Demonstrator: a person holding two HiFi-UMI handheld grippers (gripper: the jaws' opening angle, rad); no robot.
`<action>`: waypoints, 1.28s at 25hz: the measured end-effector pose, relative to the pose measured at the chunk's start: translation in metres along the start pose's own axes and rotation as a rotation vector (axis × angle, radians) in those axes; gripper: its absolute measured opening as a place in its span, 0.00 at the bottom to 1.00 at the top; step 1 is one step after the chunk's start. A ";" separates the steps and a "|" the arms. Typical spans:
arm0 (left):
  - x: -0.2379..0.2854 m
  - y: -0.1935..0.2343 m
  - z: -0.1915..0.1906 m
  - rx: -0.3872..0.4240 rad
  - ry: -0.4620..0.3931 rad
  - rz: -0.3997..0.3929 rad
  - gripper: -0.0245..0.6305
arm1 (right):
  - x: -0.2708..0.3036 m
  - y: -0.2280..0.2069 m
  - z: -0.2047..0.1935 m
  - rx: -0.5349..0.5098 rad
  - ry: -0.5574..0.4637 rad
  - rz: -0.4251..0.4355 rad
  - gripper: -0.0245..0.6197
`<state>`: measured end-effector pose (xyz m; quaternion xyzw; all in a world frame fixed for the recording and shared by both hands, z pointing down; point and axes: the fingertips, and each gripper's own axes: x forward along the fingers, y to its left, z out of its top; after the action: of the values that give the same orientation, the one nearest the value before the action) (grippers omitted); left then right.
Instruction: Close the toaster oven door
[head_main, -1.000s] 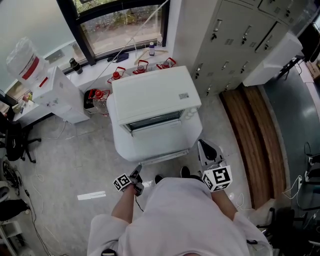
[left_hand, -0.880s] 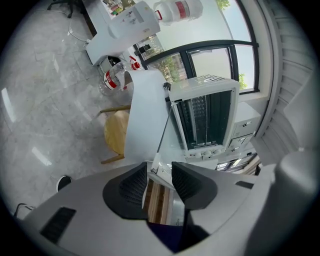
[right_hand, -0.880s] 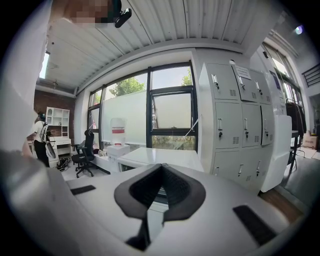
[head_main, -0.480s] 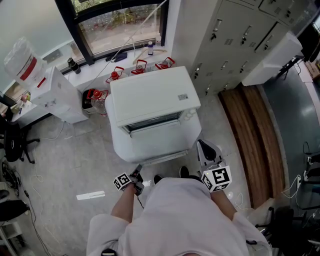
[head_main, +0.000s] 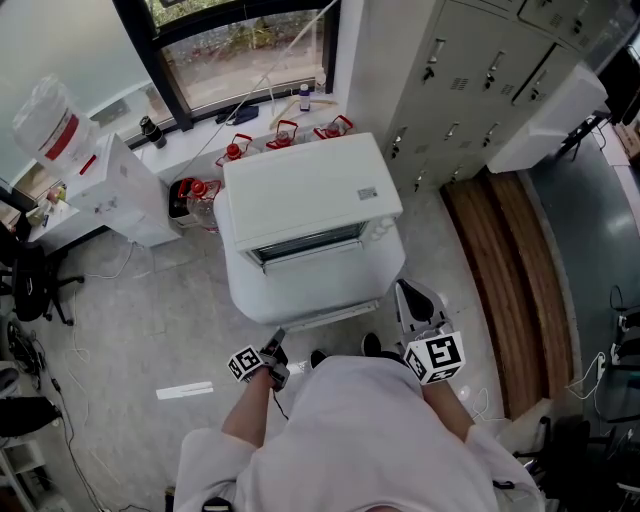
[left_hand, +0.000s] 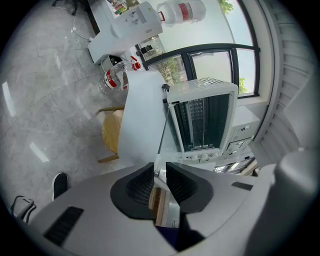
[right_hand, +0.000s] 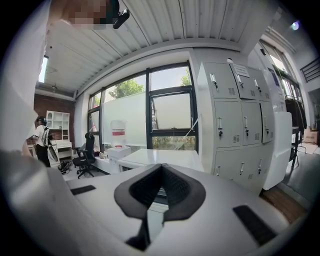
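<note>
The white toaster oven (head_main: 310, 190) stands on a white table just ahead of me. From above, its front shows a dark glazed strip (head_main: 305, 244) over a white surface (head_main: 310, 290). In the left gripper view the oven (left_hand: 202, 120) appears rolled sideways, with wire racks showing behind its front and knobs (left_hand: 210, 157) beside them. My left gripper (head_main: 274, 352) hangs low at the table's near left corner. Its jaws (left_hand: 160, 170) are closing, with a narrow gap and nothing pressed between the pads. My right gripper (head_main: 410, 295) sits at the near right corner, jaws (right_hand: 160, 167) touching at the tips.
A water dispenser (head_main: 100, 185) stands at the left, red-capped jugs (head_main: 235, 148) under the window. Grey lockers (head_main: 470, 70) and a wooden bench (head_main: 510, 280) line the right. An office chair (head_main: 30, 285) sits far left, and a white strip (head_main: 183, 391) lies on the floor.
The head view shifts a little and settles back. The oven and both grippers keep their places.
</note>
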<state>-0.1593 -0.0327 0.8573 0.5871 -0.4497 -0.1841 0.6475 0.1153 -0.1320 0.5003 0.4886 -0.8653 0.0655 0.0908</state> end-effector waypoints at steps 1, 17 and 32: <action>-0.001 -0.002 0.000 -0.002 -0.004 -0.004 0.17 | -0.001 0.000 0.000 0.001 -0.002 0.002 0.05; -0.013 -0.036 0.006 -0.063 -0.064 -0.087 0.13 | -0.018 0.007 -0.004 0.018 -0.027 0.026 0.05; -0.015 -0.068 0.015 -0.109 -0.079 -0.128 0.13 | -0.020 0.014 -0.005 0.034 -0.040 0.054 0.05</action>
<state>-0.1594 -0.0467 0.7874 0.5709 -0.4257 -0.2724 0.6471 0.1140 -0.1071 0.5000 0.4676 -0.8787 0.0726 0.0633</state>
